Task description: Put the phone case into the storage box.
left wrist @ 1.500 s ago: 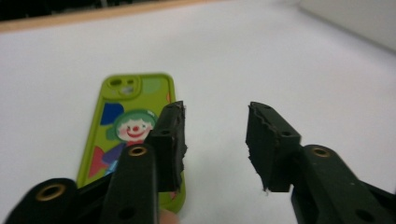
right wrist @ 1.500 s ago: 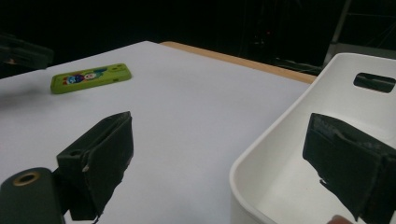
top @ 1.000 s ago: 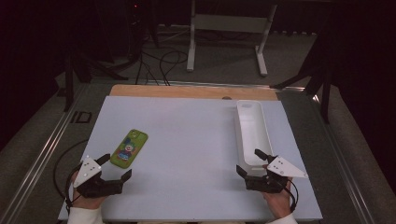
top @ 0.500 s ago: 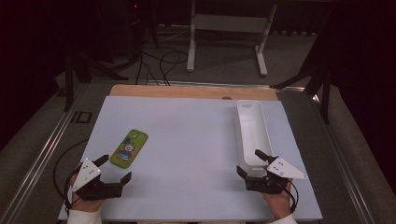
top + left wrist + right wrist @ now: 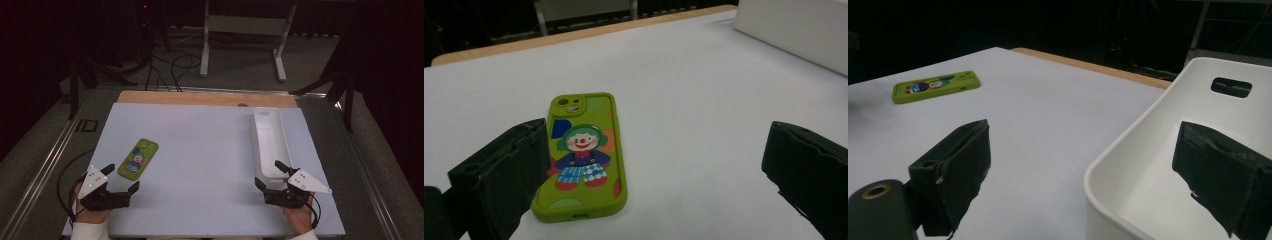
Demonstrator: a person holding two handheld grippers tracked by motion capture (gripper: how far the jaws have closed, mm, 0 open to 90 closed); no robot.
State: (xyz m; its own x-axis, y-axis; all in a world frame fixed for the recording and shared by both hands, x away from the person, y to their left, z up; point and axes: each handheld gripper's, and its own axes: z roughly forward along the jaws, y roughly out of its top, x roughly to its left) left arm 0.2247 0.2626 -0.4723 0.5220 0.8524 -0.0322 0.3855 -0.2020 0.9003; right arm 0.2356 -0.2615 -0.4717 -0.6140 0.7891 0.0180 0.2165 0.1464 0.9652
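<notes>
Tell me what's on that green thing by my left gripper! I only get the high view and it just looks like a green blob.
Observer: The left gripper view shows it is a green phone case with a cartoon clown on it: green hair, red nose, checked trousers.
Operator: Cool! Is my left gripper holding it?
Observer: No. The left gripper has its jaws wide apart, and the case lies flat on the table near one jaw, not between them.
Operator: And the white box, is anything in it?
Observer: The right gripper view looks inside the white bin: what shows of it is empty, and its far wall has a handle slot.
</notes>
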